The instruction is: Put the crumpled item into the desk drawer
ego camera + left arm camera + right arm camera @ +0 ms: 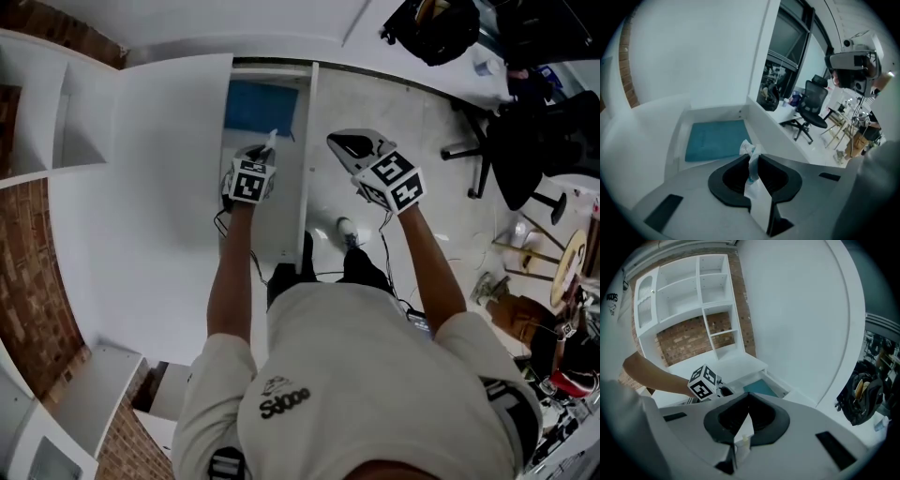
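Mostly the crumpled item (pixel 748 149) is hidden. Only a white, creased tuft with a touch of blue-green print pokes out past the tips of the left gripper (pixel 753 159). Its fingers (pixel 725 180) are pinched on the tuft with just a narrow gap between them. The item may be paper or thin plastic; the view does not settle it.

It hangs over the near end of the open drawer (pixel 717 112), above the teal mat (pixel 715 140) that lines the bottom, and it is not lying in the drawer. The gripper's grey body cuts off the drawer's front.

The right gripper (pixel 749 398) is to the right of the drawer, over the floor. Its fingers (pixel 766 420) are closed tip to tip with nothing between them. In the head view the person's shoulders cover much of the floor (pixel 412 122), which is pale where it shows.

The drawer is set in a white desk (pixel 141 206). White shelves (pixel 689 301) stand against a brick wall (pixel 689 341). Past the drawer's far side are a black bag (pixel 769 96) and a black office chair (pixel 812 105).
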### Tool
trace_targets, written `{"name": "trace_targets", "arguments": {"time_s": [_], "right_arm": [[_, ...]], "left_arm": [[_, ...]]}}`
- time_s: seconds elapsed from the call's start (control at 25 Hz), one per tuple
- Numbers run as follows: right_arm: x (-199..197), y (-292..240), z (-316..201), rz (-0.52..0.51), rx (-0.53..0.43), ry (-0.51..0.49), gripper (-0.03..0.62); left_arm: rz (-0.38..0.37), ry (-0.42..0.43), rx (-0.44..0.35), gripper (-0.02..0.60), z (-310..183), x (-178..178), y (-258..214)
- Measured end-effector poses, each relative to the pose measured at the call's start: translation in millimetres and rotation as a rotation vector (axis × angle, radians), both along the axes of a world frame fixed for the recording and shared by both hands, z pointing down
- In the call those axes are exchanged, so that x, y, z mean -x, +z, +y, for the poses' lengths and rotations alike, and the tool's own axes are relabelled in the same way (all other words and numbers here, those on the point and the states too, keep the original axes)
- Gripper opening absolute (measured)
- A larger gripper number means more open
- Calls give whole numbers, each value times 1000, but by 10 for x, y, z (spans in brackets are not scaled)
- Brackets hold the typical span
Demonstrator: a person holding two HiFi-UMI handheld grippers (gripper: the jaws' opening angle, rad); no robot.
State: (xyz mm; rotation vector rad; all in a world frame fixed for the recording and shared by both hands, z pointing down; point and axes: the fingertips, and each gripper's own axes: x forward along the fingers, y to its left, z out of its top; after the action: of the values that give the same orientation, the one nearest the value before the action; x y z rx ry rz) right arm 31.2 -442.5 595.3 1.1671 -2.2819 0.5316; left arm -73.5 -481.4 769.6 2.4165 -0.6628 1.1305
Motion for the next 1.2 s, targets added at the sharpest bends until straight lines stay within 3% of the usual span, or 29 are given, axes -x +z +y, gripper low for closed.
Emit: {"name": "trace_targets", "arguments": {"time_s": [0.24, 0.56, 0.92, 1.2], "right_arm": [[-173, 178, 138, 2, 41, 62, 3], [-295, 267, 213, -12, 11, 120, 3], [-472, 360, 381, -37, 58, 185, 3], [-593, 418, 568, -39, 76, 199, 3]], "left_arm": [[-75, 71, 11, 61, 29, -115, 384], [-58, 103, 43, 66, 110, -290, 589], [-59, 98, 80, 75, 295, -361, 810], [-11, 52, 122, 148, 387, -414, 870]]}}
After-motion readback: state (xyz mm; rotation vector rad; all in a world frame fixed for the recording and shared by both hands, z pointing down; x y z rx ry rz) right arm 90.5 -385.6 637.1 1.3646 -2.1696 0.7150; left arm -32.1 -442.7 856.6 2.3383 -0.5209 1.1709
